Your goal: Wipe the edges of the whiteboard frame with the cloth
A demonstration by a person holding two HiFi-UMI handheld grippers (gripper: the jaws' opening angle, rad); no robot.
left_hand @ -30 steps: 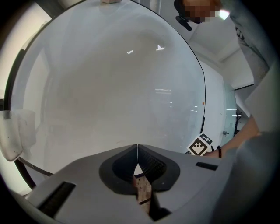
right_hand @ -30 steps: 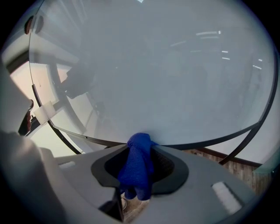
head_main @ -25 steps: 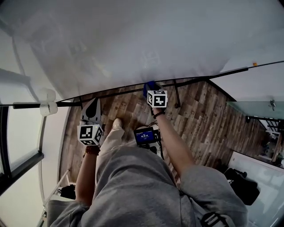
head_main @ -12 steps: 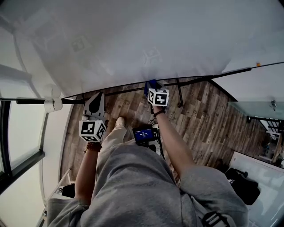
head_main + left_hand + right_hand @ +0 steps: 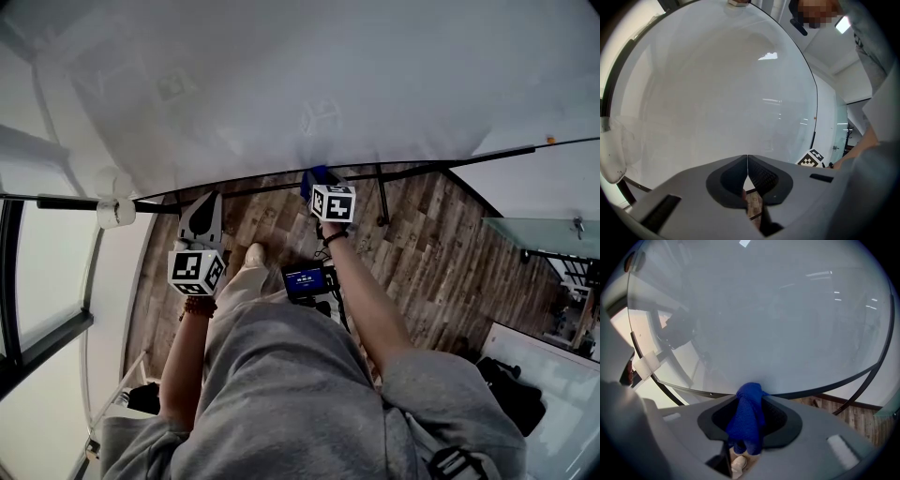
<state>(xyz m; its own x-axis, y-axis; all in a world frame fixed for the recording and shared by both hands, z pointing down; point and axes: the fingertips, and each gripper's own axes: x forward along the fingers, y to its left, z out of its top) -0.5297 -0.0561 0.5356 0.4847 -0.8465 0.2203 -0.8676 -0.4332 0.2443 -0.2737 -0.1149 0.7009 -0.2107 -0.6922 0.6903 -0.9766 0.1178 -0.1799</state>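
A large whiteboard (image 5: pixel 309 75) fills the top of the head view, its thin black bottom frame (image 5: pixel 431 159) curving above the wooden floor. My right gripper (image 5: pixel 317 183) is shut on a blue cloth (image 5: pixel 749 416), and the cloth (image 5: pixel 315 178) presses against the bottom frame edge (image 5: pixel 820 386) near its middle. My left gripper (image 5: pixel 202 211) hangs lower and to the left, just under the frame, shut with nothing between its jaws; its fingertips (image 5: pixel 747 161) meet in front of the board surface (image 5: pixel 717 84).
A white clip or eraser holder (image 5: pixel 114 210) sits on the frame at the left. A black stand leg (image 5: pixel 380 197) drops from the frame right of the cloth. Wooden floor (image 5: pixel 441 253), a device with a lit screen (image 5: pixel 305 280) and a black bag (image 5: pixel 511 394) lie below.
The left gripper has risen closer to the frame and shifted slightly right. The right gripper with the cloth stays on the bottom edge, barely moved.
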